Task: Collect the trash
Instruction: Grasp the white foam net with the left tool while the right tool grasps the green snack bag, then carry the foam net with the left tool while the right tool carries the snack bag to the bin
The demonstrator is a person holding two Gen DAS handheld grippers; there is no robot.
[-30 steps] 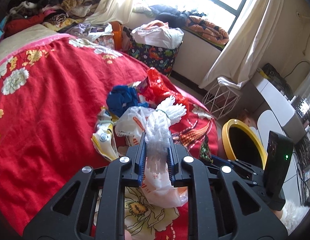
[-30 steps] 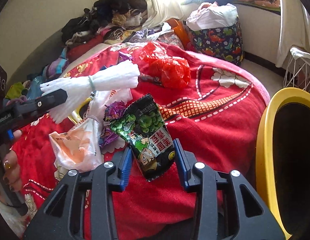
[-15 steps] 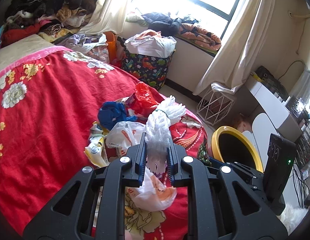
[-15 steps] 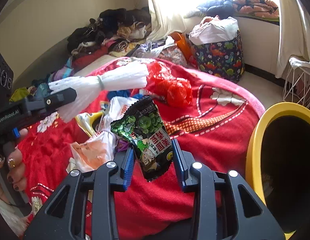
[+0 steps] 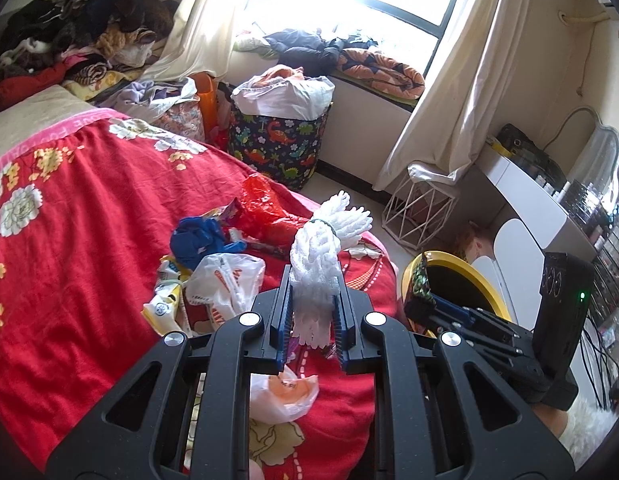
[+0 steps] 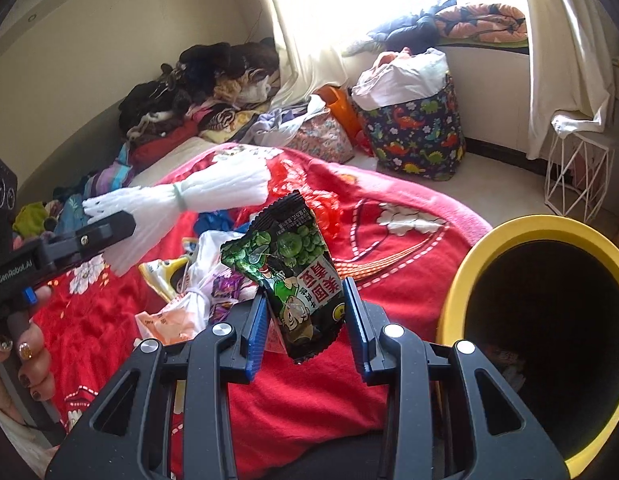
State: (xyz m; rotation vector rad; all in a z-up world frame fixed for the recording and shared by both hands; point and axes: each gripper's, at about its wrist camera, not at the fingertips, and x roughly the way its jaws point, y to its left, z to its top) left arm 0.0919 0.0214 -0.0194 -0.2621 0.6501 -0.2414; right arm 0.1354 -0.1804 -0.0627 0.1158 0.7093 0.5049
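Note:
My left gripper is shut on a white foam net bundle tied with a green band, held above the red bedspread; it also shows in the right wrist view. My right gripper is shut on a green pea snack packet, held up beside the yellow trash bin. The bin also shows in the left wrist view, with the right gripper and packet at its rim. Loose trash lies on the bed: a white plastic bag, a blue bag, a red bag.
A dinosaur-print laundry bag stands by the window wall. A white wire basket sits on the floor beyond the bed. Clothes are piled at the bed's head. A white desk is at the right.
Both grippers have risen and drawn back from the bed with their loads. The right gripper has shifted toward the yellow bin, which now looms larger.

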